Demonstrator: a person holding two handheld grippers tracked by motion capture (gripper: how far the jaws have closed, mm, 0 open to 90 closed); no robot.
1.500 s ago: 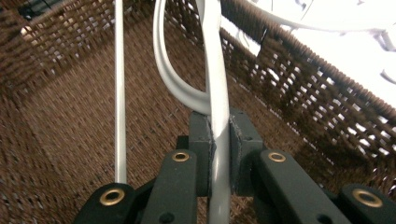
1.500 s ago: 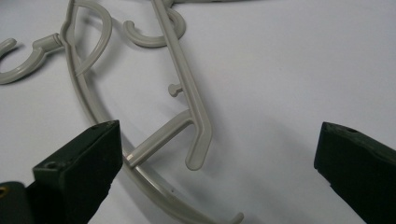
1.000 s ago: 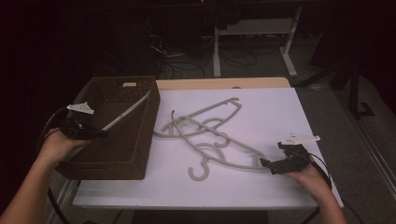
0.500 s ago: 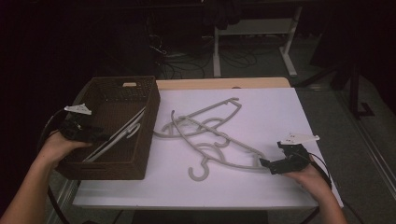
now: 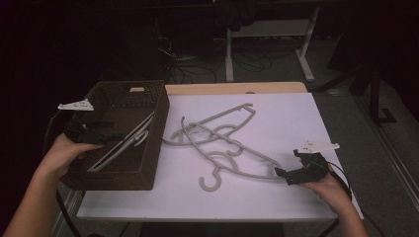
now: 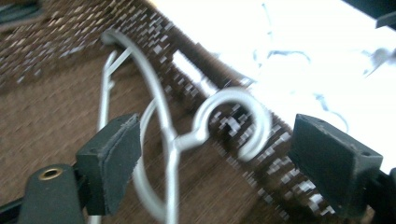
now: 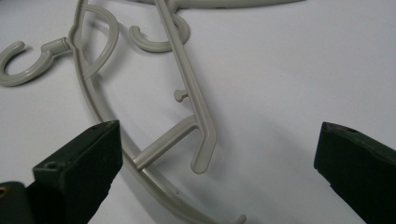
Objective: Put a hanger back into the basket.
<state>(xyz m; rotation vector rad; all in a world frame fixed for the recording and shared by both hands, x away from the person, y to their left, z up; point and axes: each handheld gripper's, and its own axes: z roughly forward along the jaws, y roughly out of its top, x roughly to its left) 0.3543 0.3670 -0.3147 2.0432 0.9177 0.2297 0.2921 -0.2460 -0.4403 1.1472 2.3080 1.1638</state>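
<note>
A brown woven basket [image 5: 111, 180] stands at the table's left edge. A grey hanger [image 5: 123, 143] lies slanted inside it, its top against the right wall. My left gripper [image 5: 109, 132] hovers over the basket's left side. Its jaws have just been opening and now stand apart, clear of the hanger's hook [image 6: 233, 100], which lies below between them in the left gripper view. Several more grey hangers [image 5: 222, 143] lie tangled on the white table [image 5: 296, 113]. My right gripper [image 5: 288, 164] is open at the right end of the nearest hanger [image 7: 187, 84], touching nothing.
The white sheet ends close to the right hand, with the table's front edge [image 5: 217, 217] just below. A bare wooden strip [image 5: 237, 88] runs along the back. Beyond the table, in the dark, stand desk legs [image 5: 230, 54] and cables on the floor.
The left gripper let go of the hanger, which sank from the basket's rim down into the basket. That gripper opened and rose a little. The right gripper stayed put.
</note>
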